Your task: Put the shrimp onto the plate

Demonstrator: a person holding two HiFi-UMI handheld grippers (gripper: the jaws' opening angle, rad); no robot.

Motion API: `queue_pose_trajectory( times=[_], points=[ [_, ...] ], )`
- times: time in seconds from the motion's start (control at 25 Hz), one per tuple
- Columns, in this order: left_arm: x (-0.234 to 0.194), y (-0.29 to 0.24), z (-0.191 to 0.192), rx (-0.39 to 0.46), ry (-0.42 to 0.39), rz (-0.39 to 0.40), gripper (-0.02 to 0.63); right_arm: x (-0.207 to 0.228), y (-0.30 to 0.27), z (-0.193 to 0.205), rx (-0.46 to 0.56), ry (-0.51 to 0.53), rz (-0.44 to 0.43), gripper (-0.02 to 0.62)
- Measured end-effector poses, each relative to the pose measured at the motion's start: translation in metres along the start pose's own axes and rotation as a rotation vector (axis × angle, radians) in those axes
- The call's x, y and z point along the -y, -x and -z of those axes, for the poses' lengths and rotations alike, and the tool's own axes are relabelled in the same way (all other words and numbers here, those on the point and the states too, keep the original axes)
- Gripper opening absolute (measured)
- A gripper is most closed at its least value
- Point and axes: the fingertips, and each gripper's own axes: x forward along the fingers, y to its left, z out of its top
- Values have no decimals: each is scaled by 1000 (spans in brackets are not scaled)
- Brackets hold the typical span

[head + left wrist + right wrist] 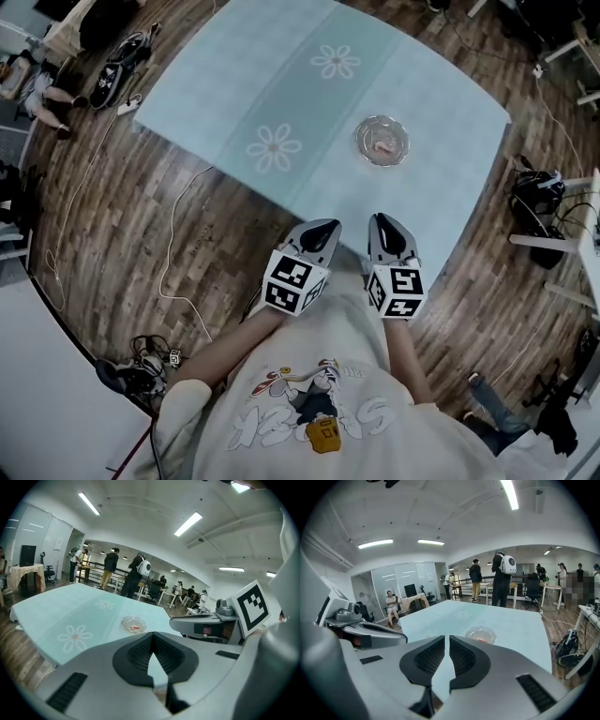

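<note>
Holding off the table [234,75]: left gripper [322,228] and right gripper [387,223] hang side by side near the person's torso, short of the near edge. Left jaws are pressed together at the tips with nothing in them. Right jaws are all but together, just a thin slit, also empty. The shrimp [385,147], small and pink, already lies in the clear plate [362,139], well apart from both grippers. Judging by looks it's light, soft and probably slick. If it needs regripping, pinch across the thick mid-body, gently. The plate looks like glass, so avoid knocking the rim.
</note>
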Motion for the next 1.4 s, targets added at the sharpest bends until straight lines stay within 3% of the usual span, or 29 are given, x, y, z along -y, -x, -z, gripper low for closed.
queue_pose_trajectory(
  times=[0.36,0.6,0.76,1.4],
  points=[
    [6,44,14,19,18,-20,8,-31,46,26,21,-52,14,49],
    [15,59,24,25,6,-9,7,-64,64,32,22,15,-9,23],
    [20,54,12,54,-4,-10,6,-57,64,28,25,9,-7,23],
    [1,64,20,57,27,-53,8,-60,52,28,8,18,-18,23]
  ],
)
